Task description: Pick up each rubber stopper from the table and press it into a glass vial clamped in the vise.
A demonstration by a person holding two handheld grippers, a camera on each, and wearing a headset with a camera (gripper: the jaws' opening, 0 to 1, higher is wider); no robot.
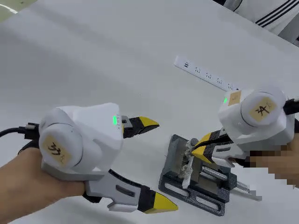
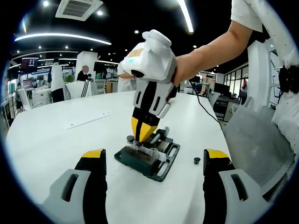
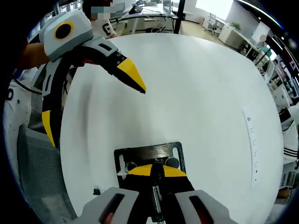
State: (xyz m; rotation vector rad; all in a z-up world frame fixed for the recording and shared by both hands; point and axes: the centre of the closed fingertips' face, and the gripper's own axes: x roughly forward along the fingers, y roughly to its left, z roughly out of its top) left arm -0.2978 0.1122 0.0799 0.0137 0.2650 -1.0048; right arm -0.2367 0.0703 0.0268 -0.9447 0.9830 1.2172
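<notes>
A dark vise [image 1: 196, 186] [image 2: 147, 161] [image 3: 148, 153] stands on the white table and clamps a row of small glass vials [image 1: 188, 164] [image 2: 152, 151]. One end vial carries a grey stopper [image 2: 130, 138] [image 3: 172, 162]. My right gripper [image 1: 200, 150] [image 2: 140, 134] [image 3: 154, 171] points down onto the vials with its yellow tips shut together; whatever lies between them is hidden. My left gripper [image 1: 156, 163] [image 2: 154, 156] hovers open and empty a little short of the vise. A loose dark stopper [image 2: 197, 160] [image 3: 96, 191] lies on the table beside the vise.
A white power strip [image 1: 205, 74] [image 2: 88, 120] [image 3: 252, 140] lies on the table beyond the vise. A person in a striped top [image 1: 266, 11] stands at the table's far edge. Bare tabletop [image 1: 93, 60] spreads to the left and behind.
</notes>
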